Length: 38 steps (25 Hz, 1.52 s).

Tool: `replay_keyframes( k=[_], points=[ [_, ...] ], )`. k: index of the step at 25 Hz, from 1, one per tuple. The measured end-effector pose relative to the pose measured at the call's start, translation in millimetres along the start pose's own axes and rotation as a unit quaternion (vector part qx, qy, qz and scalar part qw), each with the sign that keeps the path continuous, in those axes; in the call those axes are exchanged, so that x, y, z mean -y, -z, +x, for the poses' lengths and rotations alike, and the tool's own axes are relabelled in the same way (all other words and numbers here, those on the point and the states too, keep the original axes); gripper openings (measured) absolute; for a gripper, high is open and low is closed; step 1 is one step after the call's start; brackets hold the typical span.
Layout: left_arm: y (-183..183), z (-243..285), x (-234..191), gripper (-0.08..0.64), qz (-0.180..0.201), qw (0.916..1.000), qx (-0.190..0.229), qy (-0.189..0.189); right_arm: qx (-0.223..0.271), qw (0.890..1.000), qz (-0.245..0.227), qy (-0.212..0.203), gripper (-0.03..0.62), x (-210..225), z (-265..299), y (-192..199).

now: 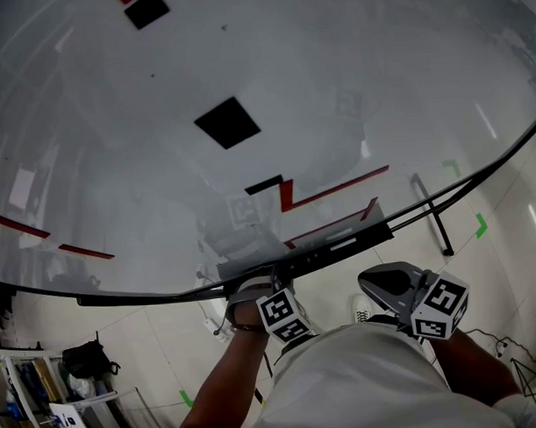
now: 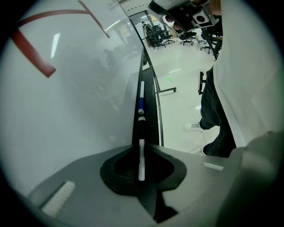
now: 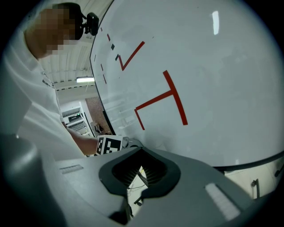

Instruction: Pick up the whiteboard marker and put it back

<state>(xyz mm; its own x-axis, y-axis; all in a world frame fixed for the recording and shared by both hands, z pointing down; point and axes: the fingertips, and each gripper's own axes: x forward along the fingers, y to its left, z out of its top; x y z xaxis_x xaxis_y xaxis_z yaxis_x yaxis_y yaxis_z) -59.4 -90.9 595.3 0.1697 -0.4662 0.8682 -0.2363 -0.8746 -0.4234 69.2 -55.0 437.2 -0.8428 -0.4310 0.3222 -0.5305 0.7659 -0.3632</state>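
Left gripper view: jaws pinch marker (image 2: pixel 141 159), lengthwise along tray (image 2: pixel 151 111); right gripper (image 3: pixel 141 170) jaws parted.

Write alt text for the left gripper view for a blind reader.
The left gripper is closed on a thin white whiteboard marker, aimed along the black tray under a whiteboard with red lines. A second marker with a blue part lies farther along the tray; a person's legs stand at right.

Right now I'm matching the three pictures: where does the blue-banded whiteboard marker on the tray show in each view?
Head view: the blue-banded whiteboard marker is likely the pale streak on the tray, right of centre.
Left gripper view: centre, on the tray beyond the jaws.
Right gripper view: not in it.
Shared landmark: the whiteboard's red lines.
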Motion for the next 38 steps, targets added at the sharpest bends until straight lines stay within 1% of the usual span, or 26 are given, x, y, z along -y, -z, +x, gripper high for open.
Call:
replay_keyframes(
  k=[2, 5, 12, 14, 17, 19, 21, 24, 29, 31, 33, 34, 37, 38],
  points=[
    [-5, -6, -2, 0.054, -0.006, 0.9999, 0.011, -0.006, 0.002, 1.0, 0.002, 0.001, 0.002, 1, -1, -2],
    [-8, -16, -4, 0.054, -0.027, 0.9992, 0.027, -0.01, 0.004, 1.0, 0.005, 0.003, 0.002, 4, -2, -4],
    [-2, -24, -4, 0.054, -0.051, 0.998, 0.035, -0.014, 0.005, 1.0, 0.002, 0.002, 0.002, 1, 1, -5],
    [-5, -30, -5, 0.054, -0.077, 0.9956, 0.052, -0.009, 0.005, 1.0, 0.0, 0.0, 0.002, -1, 2, -6],
    [-8, -39, -3, 0.054, -0.128, 0.9883, 0.082, 0.006, 0.002, 1.0, 0.002, -0.004, 0.002, -3, 4, -5],
    [-8, -47, -3, 0.054, -0.154, 0.9832, 0.098, 0.013, -0.003, 1.0, 0.001, -0.009, 0.002, -7, 6, -3],
    [-10, -56, -3, 0.054, -0.181, 0.9758, 0.122, 0.017, -0.007, 1.0, -0.003, -0.014, 0.002, -11, 9, -3],
    [-14, -69, -4, 0.054, -0.222, 0.9615, 0.159, 0.033, -0.008, 1.0, -0.005, -0.017, 0.002, -13, 13, -5],
    [-11, -79, -2, 0.054, -0.265, 0.9462, 0.18, 0.045, -0.012, 1.0, -0.011, -0.026, 0.002, -20, 19, -6],
    [-13, -85, -2, 0.054, -0.283, 0.9377, 0.195, 0.05, -0.011, 0.999, -0.012, -0.028, 0.002, -22, 20, -6],
    [-17, -93, -4, 0.054, -0.307, 0.9246, 0.218, 0.06, -0.01, 1.0, -0.011, -0.028, 0.002, -23, 22, -7],
    [-19, -97, -5, 0.054, -0.32, 0.9158, 0.234, 0.066, -0.008, 1.0, -0.01, -0.028, 0.002, -23, 22, -7],
    [-24, -112, -8, 0.054, -0.36, 0.8861, 0.279, 0.087, -0.005, 1.0, -0.009, -0.029, 0.002, -25, 23, -8],
    [-25, -115, -8, 0.054, -0.371, 0.878, 0.288, 0.093, -0.005, 1.0, -0.01, -0.029, 0.002, -26, 23, -8]
  ],
)
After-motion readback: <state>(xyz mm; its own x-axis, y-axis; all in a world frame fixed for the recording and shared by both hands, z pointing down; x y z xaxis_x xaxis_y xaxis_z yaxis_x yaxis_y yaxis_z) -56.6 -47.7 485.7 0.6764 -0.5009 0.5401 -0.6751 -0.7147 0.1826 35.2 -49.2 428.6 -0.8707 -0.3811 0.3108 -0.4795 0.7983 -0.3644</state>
